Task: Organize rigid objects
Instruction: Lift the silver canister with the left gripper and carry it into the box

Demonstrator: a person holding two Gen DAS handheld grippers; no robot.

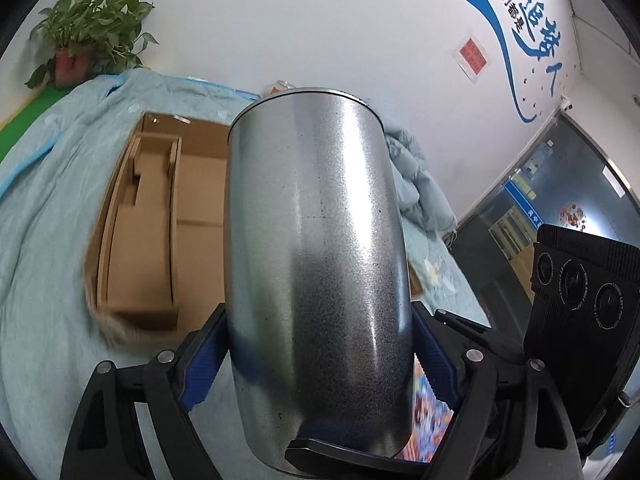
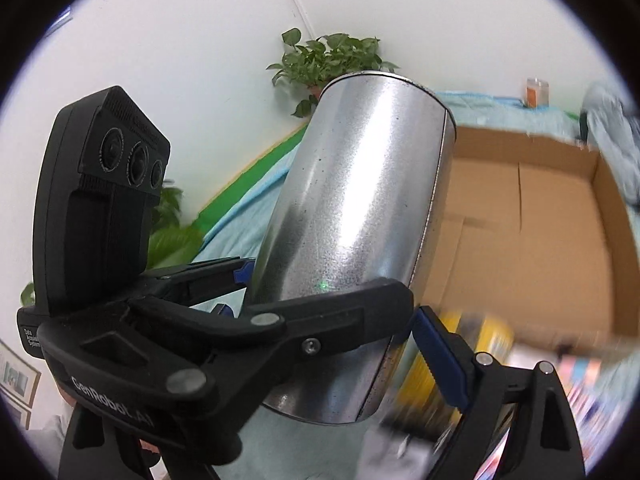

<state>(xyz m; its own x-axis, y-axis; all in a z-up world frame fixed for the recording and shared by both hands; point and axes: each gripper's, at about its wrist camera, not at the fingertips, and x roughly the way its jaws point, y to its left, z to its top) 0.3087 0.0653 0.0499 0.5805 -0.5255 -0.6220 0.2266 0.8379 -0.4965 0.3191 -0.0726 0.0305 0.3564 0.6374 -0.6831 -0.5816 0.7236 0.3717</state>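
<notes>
A silver metal tumbler (image 1: pixel 316 240) fills the middle of the left wrist view. My left gripper (image 1: pixel 320 344) is shut on its lower part, blue pads on both sides, and holds it up in the air. The tumbler (image 2: pixel 352 208) also shows in the right wrist view, tilted, with my left gripper (image 2: pixel 332 300) clamped around it. An open, empty cardboard box (image 1: pixel 160 216) lies behind it on the light blue sheet. My right gripper's blue-padded finger (image 2: pixel 440 356) shows at the lower right beside the tumbler; the other finger is hidden. The right gripper body (image 1: pixel 580 304) shows at the right edge.
The box (image 2: pixel 532 232) lies on a bed with a light blue sheet (image 1: pixel 48 208). A potted plant (image 1: pixel 88 28) stands at the back left. Blurred yellow and colourful packages (image 2: pixel 480 352) lie below the box. A bunched blue quilt (image 1: pixel 420 184) lies at the right.
</notes>
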